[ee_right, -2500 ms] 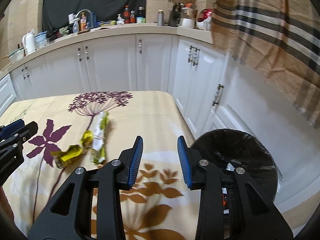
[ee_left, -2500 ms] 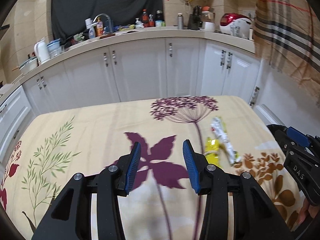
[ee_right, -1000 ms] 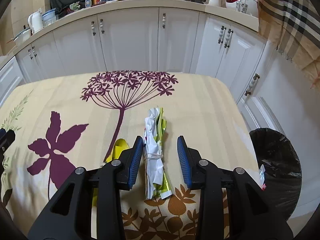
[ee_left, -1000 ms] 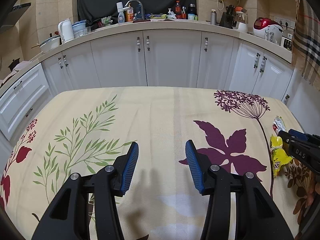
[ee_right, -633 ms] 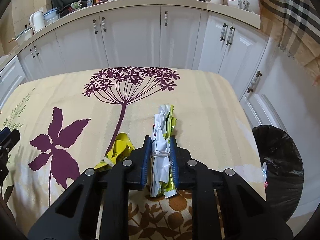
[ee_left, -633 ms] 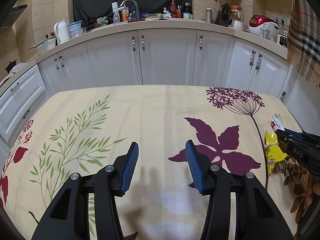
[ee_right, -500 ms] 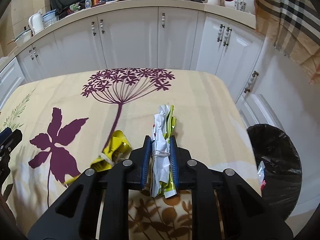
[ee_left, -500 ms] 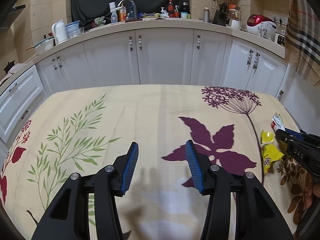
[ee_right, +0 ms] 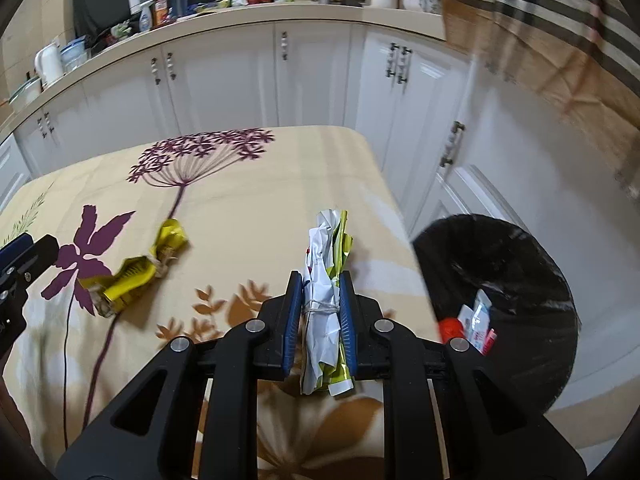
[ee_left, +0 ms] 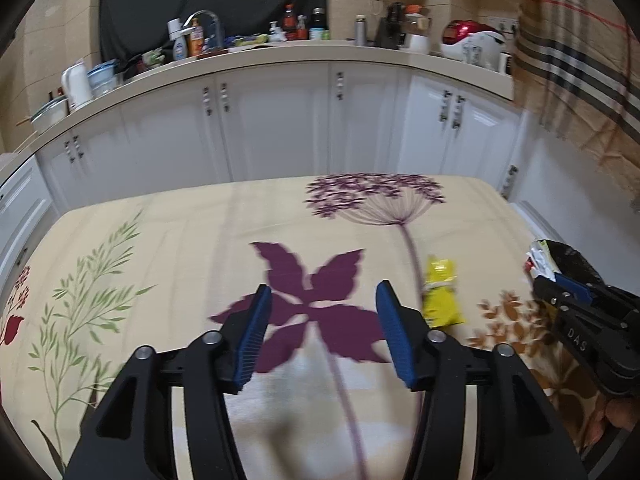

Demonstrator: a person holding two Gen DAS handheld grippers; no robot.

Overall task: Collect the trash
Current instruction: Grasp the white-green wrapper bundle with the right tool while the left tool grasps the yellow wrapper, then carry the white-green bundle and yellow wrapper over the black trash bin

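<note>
My right gripper (ee_right: 320,312) is shut on a white and green wrapper bundle (ee_right: 326,256) tied with string, held just above the table near its right edge. In the left wrist view that gripper (ee_left: 560,284) shows at the far right with the bundle (ee_left: 538,254) in it. A crumpled yellow wrapper (ee_right: 136,268) lies on the flowered tablecloth (ee_right: 248,200), left of the right gripper. My left gripper (ee_left: 320,320) hovers over the purple leaf print, its jaws opening with nothing between them; the yellow wrapper (ee_left: 440,296) lies just to its right.
A black-lined trash bin (ee_right: 500,292) with some packaging inside stands on the floor off the table's right edge. White cabinets (ee_left: 280,128) and a cluttered counter (ee_left: 240,44) run behind. A plaid cloth (ee_right: 552,32) hangs at upper right.
The right gripper closed on the tied bundle and carried it right toward the table edge. The left gripper swung right toward the yellow wrapper and widened a little.
</note>
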